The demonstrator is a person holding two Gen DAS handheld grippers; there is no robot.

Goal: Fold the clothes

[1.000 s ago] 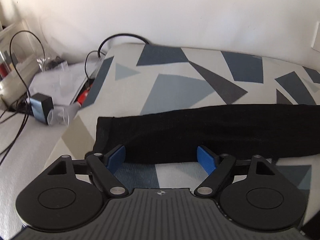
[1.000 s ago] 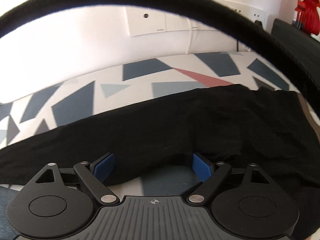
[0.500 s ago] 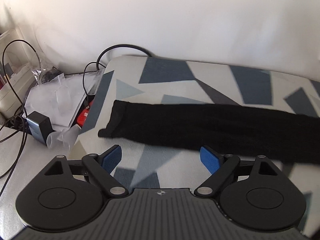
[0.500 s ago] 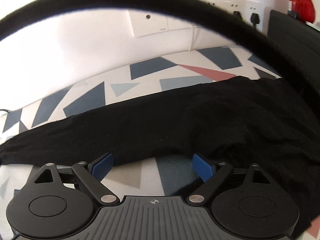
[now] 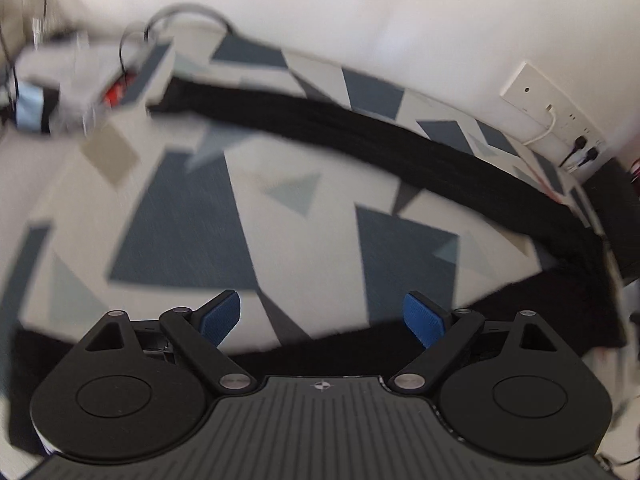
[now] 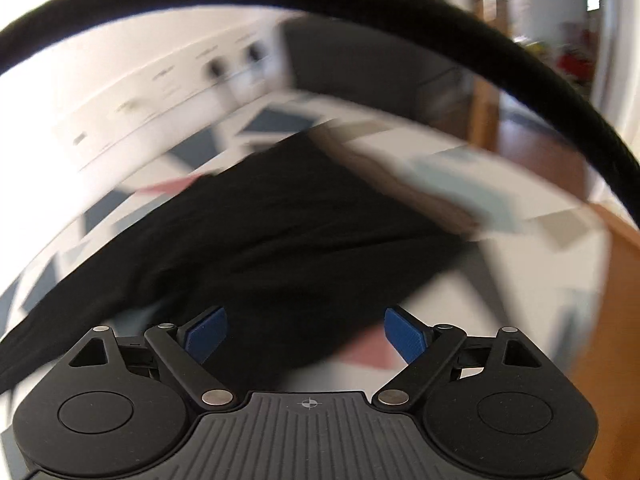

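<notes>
A black garment (image 5: 360, 136) lies as a long folded strip across the patterned tablecloth (image 5: 192, 220), from far left to right. More of its cloth (image 5: 532, 308) spreads at the near right, under my left gripper's right finger. My left gripper (image 5: 322, 320) hovers over bare tablecloth, its jaws opening, nothing between the blue pads. In the right wrist view the garment's wide end (image 6: 280, 232) spreads in front of my right gripper (image 6: 306, 334), which stands open above it, holding nothing. Both views are motion-blurred.
Cables, a grey-blue charger (image 5: 30, 106) and plastic bags clutter the far left beside the table. Wall sockets (image 5: 552, 116) line the white wall behind. A black cable (image 6: 360, 4) arcs across the right wrist view. A dark box (image 6: 360, 68) and wooden floor (image 6: 616, 288) lie past the table's right end.
My left gripper has drawn back from the black strip, which now lies farther off, and opened slightly. The right wrist view has rolled and swung toward the table's right end.
</notes>
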